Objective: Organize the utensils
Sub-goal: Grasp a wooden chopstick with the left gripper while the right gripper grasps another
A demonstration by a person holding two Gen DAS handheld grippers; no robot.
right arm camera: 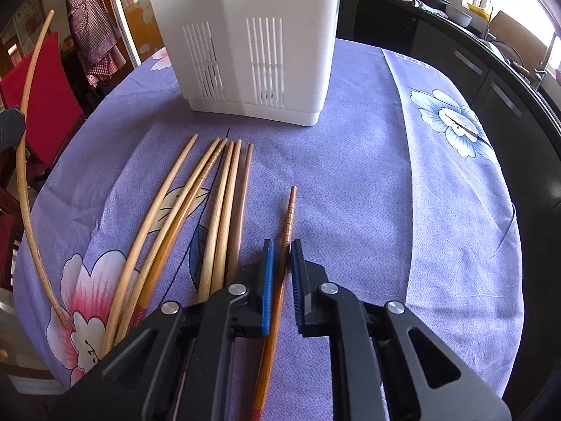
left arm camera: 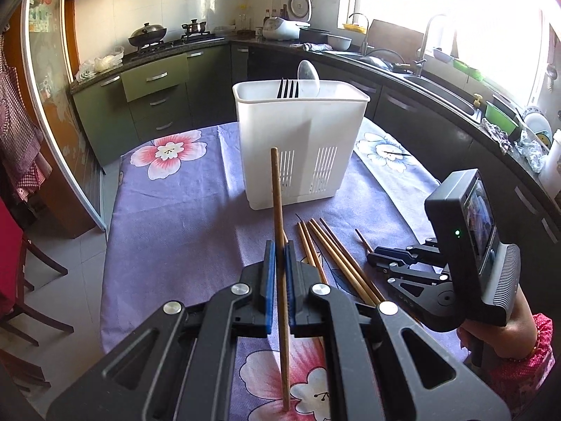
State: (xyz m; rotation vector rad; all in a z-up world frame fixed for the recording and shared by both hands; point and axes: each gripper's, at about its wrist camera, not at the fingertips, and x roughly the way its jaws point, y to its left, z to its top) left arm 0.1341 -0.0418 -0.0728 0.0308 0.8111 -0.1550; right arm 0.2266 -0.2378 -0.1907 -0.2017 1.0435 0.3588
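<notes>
My left gripper (left arm camera: 279, 245) is shut on a brown chopstick (left arm camera: 277, 189), held above the table and pointing at the white utensil caddy (left arm camera: 298, 147). The caddy holds a fork (left arm camera: 287, 88) and a spoon (left arm camera: 308, 73). Several wooden chopsticks (left arm camera: 333, 256) lie on the purple cloth right of my left gripper. In the right wrist view these loose chopsticks (right arm camera: 210, 210) lie left of my right gripper (right arm camera: 280, 245), whose jaws sit around a ridged chopstick (right arm camera: 288, 217) lying on the cloth, with a small gap on each side. The caddy (right arm camera: 245, 35) stands behind. The left-held chopstick (right arm camera: 26, 133) shows at far left.
A purple flowered cloth (left arm camera: 175, 228) covers the table. The right gripper's body and camera (left arm camera: 466, 245) sit at the right in the left wrist view. Kitchen counters, a stove and a sink (left arm camera: 438, 87) lie beyond. A red chair (right arm camera: 38, 105) stands left of the table.
</notes>
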